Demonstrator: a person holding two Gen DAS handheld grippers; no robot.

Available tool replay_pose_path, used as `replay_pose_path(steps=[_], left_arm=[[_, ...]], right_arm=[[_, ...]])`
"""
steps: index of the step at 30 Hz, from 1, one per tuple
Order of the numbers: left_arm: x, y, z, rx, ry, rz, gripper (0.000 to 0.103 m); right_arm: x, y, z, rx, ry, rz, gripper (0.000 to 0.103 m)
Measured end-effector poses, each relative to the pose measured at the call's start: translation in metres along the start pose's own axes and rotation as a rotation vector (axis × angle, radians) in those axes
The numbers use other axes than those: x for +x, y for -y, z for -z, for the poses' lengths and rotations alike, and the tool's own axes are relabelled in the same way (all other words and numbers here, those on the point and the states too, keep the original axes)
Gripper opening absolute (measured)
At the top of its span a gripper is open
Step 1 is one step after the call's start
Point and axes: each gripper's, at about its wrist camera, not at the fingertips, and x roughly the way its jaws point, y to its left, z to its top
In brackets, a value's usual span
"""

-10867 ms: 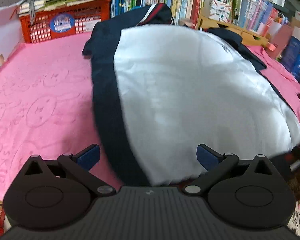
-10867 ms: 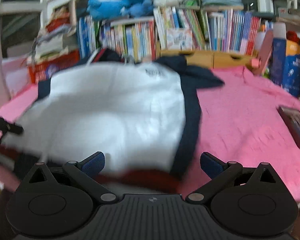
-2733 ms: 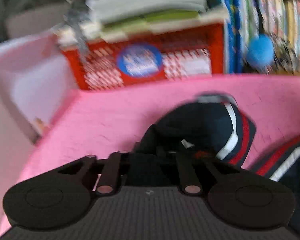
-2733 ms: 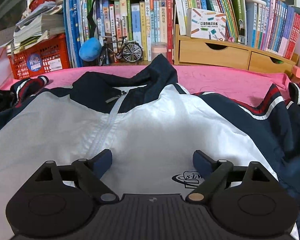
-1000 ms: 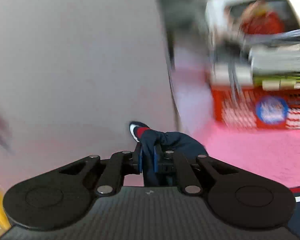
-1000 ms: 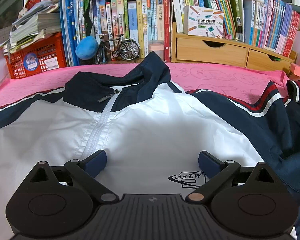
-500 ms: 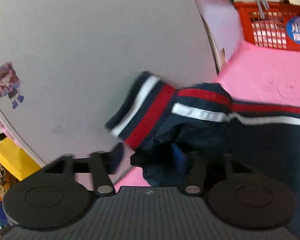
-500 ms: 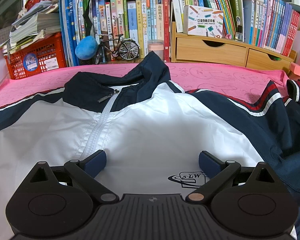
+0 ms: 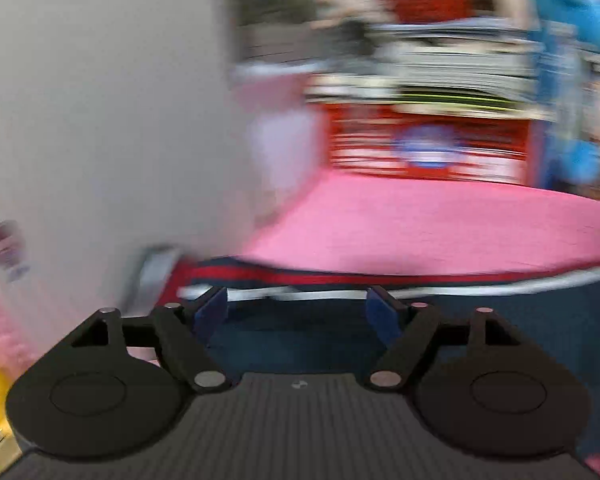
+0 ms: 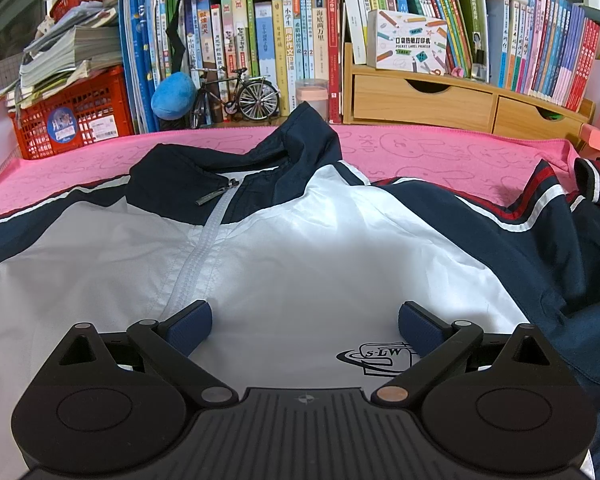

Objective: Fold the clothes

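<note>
Pink terry cloth covers the counter [image 10: 440, 152], and on it I have the navy-and-white zip-front nylon jacket [image 10: 300, 248] spread front up, collar toward the far bookshelf, filling most of the near half. Its left navy sleeve with red and white stripes [image 9: 380, 280] lies stretched along the counter toward the left edge, as far as the blurred left view lets me judge. My left tongs [image 9: 296, 310] have just been opening; they stand apart above that sleeve, nothing pinched between the pads. My right tongs [image 10: 304, 324] hang spread wide over the white chest panel, near the printed logo, gripping nothing. The right striped cuff [image 10: 596, 180] sits bunched at the far right. As I see it, the sleeve is now laid out; to do this well I'd straighten the crumpled right sleeve too, flatten the collar, then fold each sleeve across the chest, pinching only the top layer.
</note>
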Motion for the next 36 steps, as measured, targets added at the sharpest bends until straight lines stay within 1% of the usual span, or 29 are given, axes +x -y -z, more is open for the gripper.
replay_pose_path(steps=[2,3,4,5,6,8,9,11,15,18,19,22,24,25,26,28,29,30,31,32,33,35,36], left_arm=[[-0.004,0.031,-0.002,0.055,0.016,0.128,0.083],[-0.002,0.047,-0.002,0.08,0.041,0.203,0.084],[-0.002,0.063,-0.003,0.108,0.057,0.275,0.087],[-0.005,0.078,-0.003,0.136,0.051,0.335,0.092],[-0.006,0.092,-0.001,0.156,0.032,0.376,0.093],[0.007,0.117,0.0,0.186,-0.009,0.428,0.093],[0.014,0.129,0.0,0.204,-0.023,0.44,0.093],[0.021,0.146,0.002,0.25,-0.02,0.451,0.094],[0.023,0.17,0.008,0.327,0.026,0.408,0.099],[0.038,0.18,0.006,0.364,-0.005,0.384,0.101],[0.044,0.18,0.004,0.349,-0.02,0.39,0.103],[0.063,0.178,0.0,0.297,-0.067,0.411,0.103],[0.075,0.17,-0.002,0.214,-0.11,0.453,0.103],[0.079,0.167,-0.001,0.187,-0.117,0.468,0.103],[0.077,0.166,0.001,0.194,-0.102,0.471,0.103],[0.072,0.166,0.003,0.206,-0.087,0.485,0.093],[0.067,0.168,0.004,0.22,-0.075,0.495,0.081],[0.062,0.17,0.006,0.237,-0.063,0.51,0.063],[0.057,0.173,0.008,0.254,-0.051,0.525,0.055],[0.052,0.176,0.009,0.267,-0.042,0.536,0.043],[0.048,0.179,0.009,0.274,-0.038,0.536,0.034],[0.044,0.185,0.01,0.286,-0.036,0.533,0.027],[0.043,0.187,0.009,0.286,-0.04,0.523,0.027]], right_arm=[[0.0,0.0,0.0,0.0,0.0,0.0,0.101],[0.0,0.0,0.0,0.001,0.0,0.0,0.101],[0.0,0.0,0.0,0.001,0.0,-0.001,0.101],[0.0,0.0,0.0,0.002,0.0,-0.001,0.101],[0.0,0.001,0.0,0.002,0.0,-0.001,0.102],[0.0,0.001,0.0,0.002,0.0,-0.002,0.102],[0.0,0.001,0.0,0.002,-0.001,-0.002,0.102],[0.0,0.001,0.0,0.002,-0.001,-0.002,0.102],[0.0,0.001,0.0,0.002,-0.003,-0.002,0.103],[0.0,0.001,0.0,0.002,-0.004,-0.002,0.103],[0.0,0.001,0.0,0.003,-0.004,-0.002,0.103],[0.0,0.0,0.0,0.003,-0.004,-0.001,0.103],[0.0,0.0,-0.001,0.004,-0.004,-0.001,0.103],[0.0,0.0,-0.001,0.004,-0.005,-0.001,0.103],[0.0,0.0,-0.001,0.004,-0.005,-0.001,0.103],[0.0,0.0,-0.001,0.005,-0.005,-0.001,0.103],[0.0,0.0,-0.001,0.005,-0.005,-0.001,0.103],[0.0,0.0,-0.001,0.005,-0.005,-0.001,0.103],[0.0,0.0,-0.001,0.006,-0.005,-0.002,0.103],[0.0,0.0,-0.001,0.006,-0.005,-0.002,0.103],[0.0,0.0,-0.001,0.006,-0.005,-0.002,0.103],[0.0,0.0,-0.001,0.006,-0.005,-0.002,0.103],[0.0,0.0,-0.001,0.006,-0.005,-0.002,0.103]])
